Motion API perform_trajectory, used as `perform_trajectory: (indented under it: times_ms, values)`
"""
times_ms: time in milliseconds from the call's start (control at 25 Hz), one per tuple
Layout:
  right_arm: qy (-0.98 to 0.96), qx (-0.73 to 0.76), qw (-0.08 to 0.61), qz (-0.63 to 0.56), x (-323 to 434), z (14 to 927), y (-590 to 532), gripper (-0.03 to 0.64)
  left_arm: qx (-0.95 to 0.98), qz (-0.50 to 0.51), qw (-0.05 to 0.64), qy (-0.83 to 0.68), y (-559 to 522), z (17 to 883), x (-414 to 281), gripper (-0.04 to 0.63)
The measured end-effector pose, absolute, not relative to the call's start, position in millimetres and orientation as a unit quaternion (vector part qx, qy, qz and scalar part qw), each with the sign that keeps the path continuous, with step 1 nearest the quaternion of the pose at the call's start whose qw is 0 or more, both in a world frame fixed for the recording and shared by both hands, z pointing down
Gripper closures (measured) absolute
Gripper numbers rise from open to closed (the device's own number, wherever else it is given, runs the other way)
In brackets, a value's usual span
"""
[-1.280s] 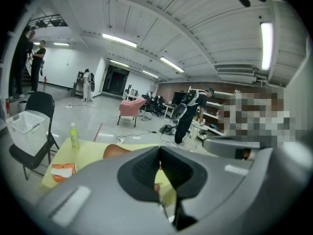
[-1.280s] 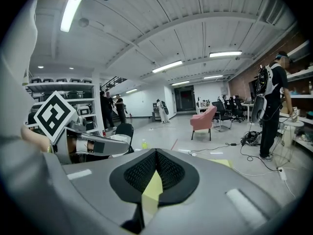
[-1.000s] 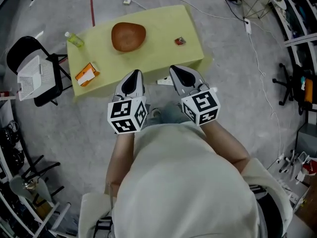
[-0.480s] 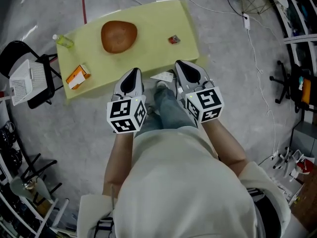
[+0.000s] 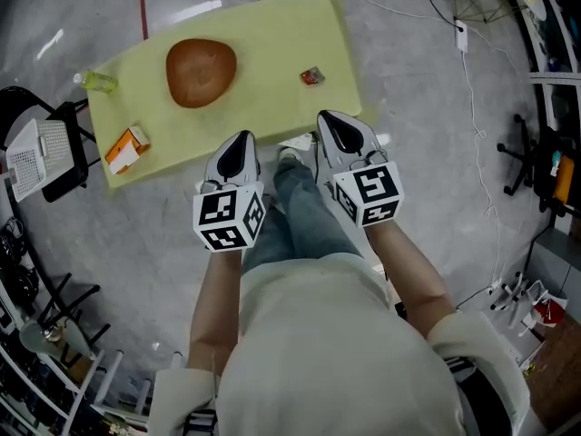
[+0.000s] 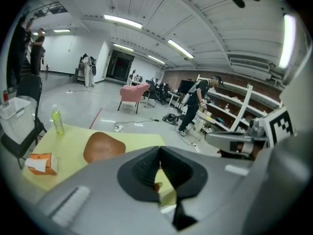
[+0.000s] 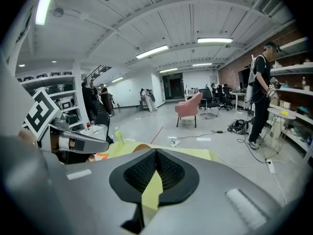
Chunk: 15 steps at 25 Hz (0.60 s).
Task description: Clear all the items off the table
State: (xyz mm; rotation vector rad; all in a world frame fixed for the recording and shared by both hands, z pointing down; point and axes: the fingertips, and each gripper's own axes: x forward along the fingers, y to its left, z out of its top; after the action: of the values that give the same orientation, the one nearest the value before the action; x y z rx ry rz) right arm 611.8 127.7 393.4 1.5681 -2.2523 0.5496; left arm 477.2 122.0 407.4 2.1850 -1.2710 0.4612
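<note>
A yellow-green table [image 5: 272,44] stands ahead of me. On it are a brown rounded bowl-like thing [image 5: 201,71], a small red item [image 5: 311,76], an orange box [image 5: 127,148] and a green bottle [image 5: 95,81]. My left gripper [image 5: 243,139] is shut and empty, hanging just short of the table's near edge. The right gripper [image 5: 329,121] is likewise shut and empty, with its tip at that edge. In the left gripper view the shut jaws [image 6: 160,153] point at the brown thing [image 6: 102,147], with the bottle [image 6: 57,120] and the box [image 6: 41,163] to its left.
A black chair carrying a white basket [image 5: 41,157] stands off the table's left end. Cables and a power strip [image 5: 458,34] lie on the floor beyond and to the right. A pink armchair [image 7: 190,106], shelves and standing people are farther off.
Both grippers have moved forward and down towards the table's near edge, side by side. The table now sits closer beneath them, and the person's leg has stepped forward.
</note>
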Motion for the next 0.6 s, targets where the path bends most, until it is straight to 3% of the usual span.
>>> perform_trajectory:
  times_ms: [600]
  values:
    - [-0.779, 0.530, 0.233, 0.240, 645.7, 522.4, 70.4, 0.618, 0.784, 0.227, 0.325, -0.478, 81.3, 520.9, 509.1, 0.584]
